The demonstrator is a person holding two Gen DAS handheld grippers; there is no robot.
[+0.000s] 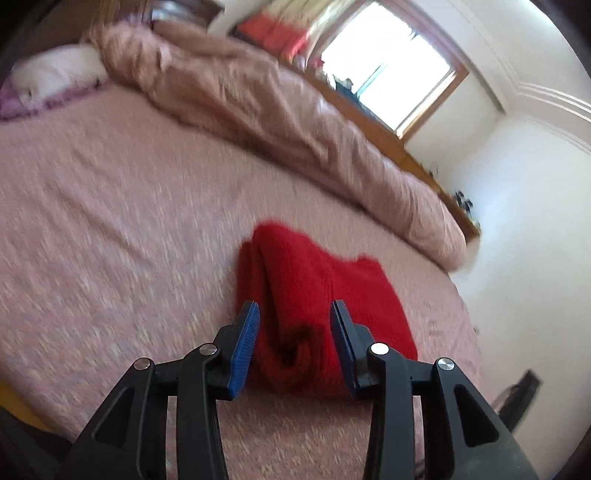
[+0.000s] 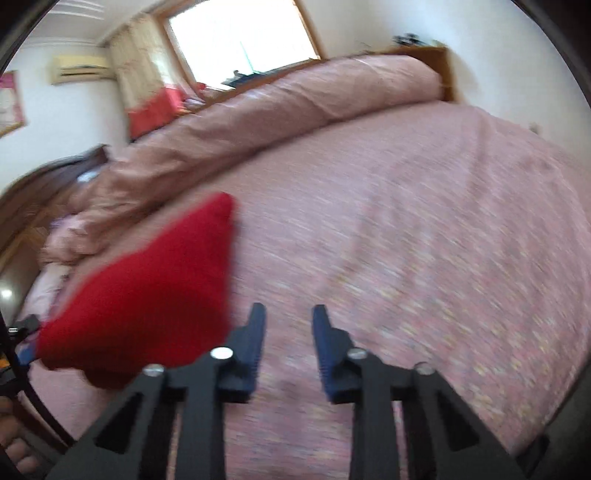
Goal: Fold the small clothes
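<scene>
A folded red knit garment (image 1: pixel 317 295) lies on the pink bedspread (image 1: pixel 110 221). My left gripper (image 1: pixel 295 314) hovers over its near end, open. The blue pads (image 1: pixel 243 343) stand apart on either side of the rolled fold and do not press on it. In the right wrist view the same red garment (image 2: pixel 147 295) sits to the left. My right gripper (image 2: pixel 289 314) is beside it over bare bedspread (image 2: pixel 406 240), its jaws narrowly open with nothing between them. Both views are blurred.
A rolled tan duvet (image 1: pixel 277 110) runs along the far side of the bed, with pillows (image 1: pixel 55 74) at the head. Beyond it are a wooden ledge and a bright window (image 2: pixel 240 33). The bed's edge drops off at the right (image 1: pixel 480 314).
</scene>
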